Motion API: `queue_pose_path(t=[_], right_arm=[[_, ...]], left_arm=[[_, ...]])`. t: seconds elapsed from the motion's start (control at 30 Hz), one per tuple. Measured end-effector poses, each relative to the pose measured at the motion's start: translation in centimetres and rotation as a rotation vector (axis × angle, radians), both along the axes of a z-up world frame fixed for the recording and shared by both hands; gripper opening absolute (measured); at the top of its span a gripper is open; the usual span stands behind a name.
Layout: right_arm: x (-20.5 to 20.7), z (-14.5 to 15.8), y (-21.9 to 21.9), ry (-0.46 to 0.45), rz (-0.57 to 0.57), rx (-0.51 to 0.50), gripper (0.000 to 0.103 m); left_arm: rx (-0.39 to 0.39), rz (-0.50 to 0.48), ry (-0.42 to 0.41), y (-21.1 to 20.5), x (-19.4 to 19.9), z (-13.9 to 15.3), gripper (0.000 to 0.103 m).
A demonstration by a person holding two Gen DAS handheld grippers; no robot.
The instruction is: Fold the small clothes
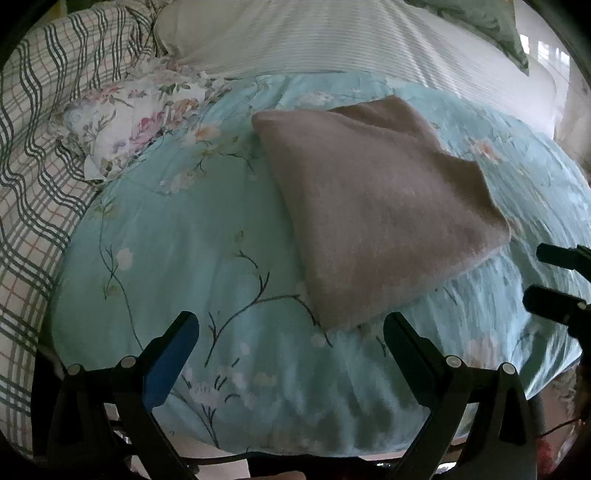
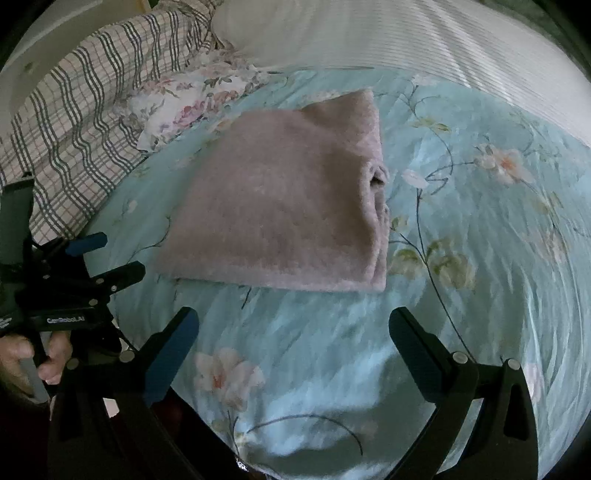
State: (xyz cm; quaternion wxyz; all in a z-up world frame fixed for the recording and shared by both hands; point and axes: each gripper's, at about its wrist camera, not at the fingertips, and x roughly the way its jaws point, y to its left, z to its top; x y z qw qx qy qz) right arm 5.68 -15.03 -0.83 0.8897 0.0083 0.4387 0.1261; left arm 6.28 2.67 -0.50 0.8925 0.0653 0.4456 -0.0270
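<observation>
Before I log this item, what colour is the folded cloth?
Dusty pink, plain, no pattern; the folded cloth shows best in the right wrist view.

Home bedroom, w/ a made-up bed as the work surface. The bed (image 1: pixel 192 258) is covered by a light-blue floral duvet (image 2: pixel 461 236) w/ branch & blossom print. Behind it lies a white ribbed bedspread (image 1: pixel 332 40), a plaid green-&-white blanket (image 1: pixel 33 155) bunched along the left side, & a white pillowcase w/ pink flowers (image 1: pixel 125 122). A green cushion corner (image 1: pixel 506 26) sits far right by a bright window area. A folded pinkish fleece garment (image 2: pixel 280 199) rests on the duvet. Soft bedding throughout, domestic light.
</observation>
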Motion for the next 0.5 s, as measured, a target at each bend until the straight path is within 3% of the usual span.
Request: queue_pose_path(t=[0.5], right_arm=[[2.1,0.4,1.2,0.001,0.037,-0.012,0.103]], left_arm=[[0.009,0.02,-0.006,0.0,0.8,0.6,0.1]])
